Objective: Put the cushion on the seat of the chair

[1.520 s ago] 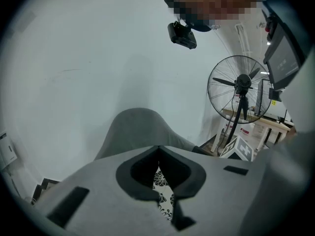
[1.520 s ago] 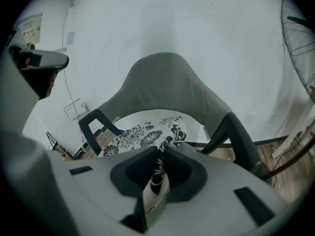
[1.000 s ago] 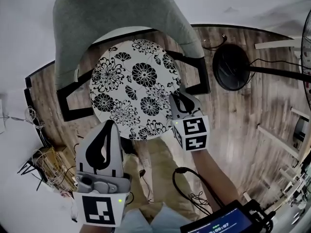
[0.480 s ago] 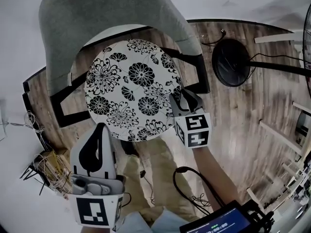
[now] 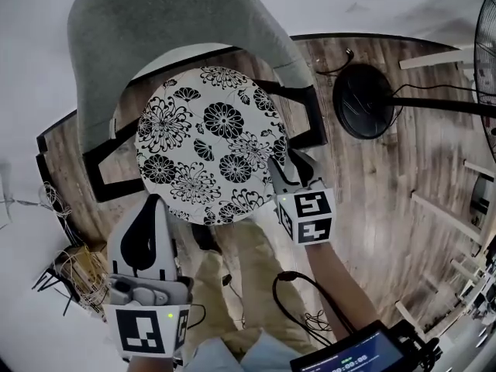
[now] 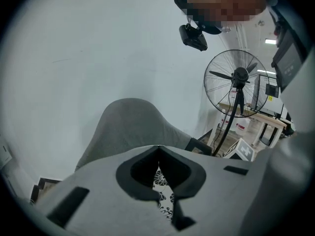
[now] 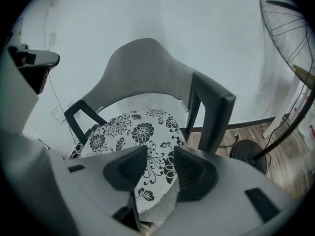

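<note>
The round white cushion [image 5: 209, 142] with black flowers lies flat on the seat of the grey-backed chair [image 5: 163, 29]. My right gripper [image 5: 291, 163] is at the cushion's front right edge. Its jaws have just been opening and now stand apart, with the cushion's rim [image 7: 147, 181] loose between them and no pad pressing on it. My left gripper [image 5: 149, 201] hangs off the cushion's front left, its tips meeting on nothing. Through the gap behind those tips a strip of the cushion [image 6: 163, 193] shows, with the chair back [image 6: 130, 122] beyond.
Black armrests [image 5: 310, 115] flank the seat, the right one [image 7: 211, 107] close beside my right gripper. A standing fan's base [image 5: 364, 99] sits on the wood floor to the right. Cables [image 5: 77, 270] lie at the left. The person's legs [image 5: 248, 270] are below.
The right gripper's jaws have spread apart at the cushion's edge. The cushion stays lying on the seat. The left gripper has hardly moved.
</note>
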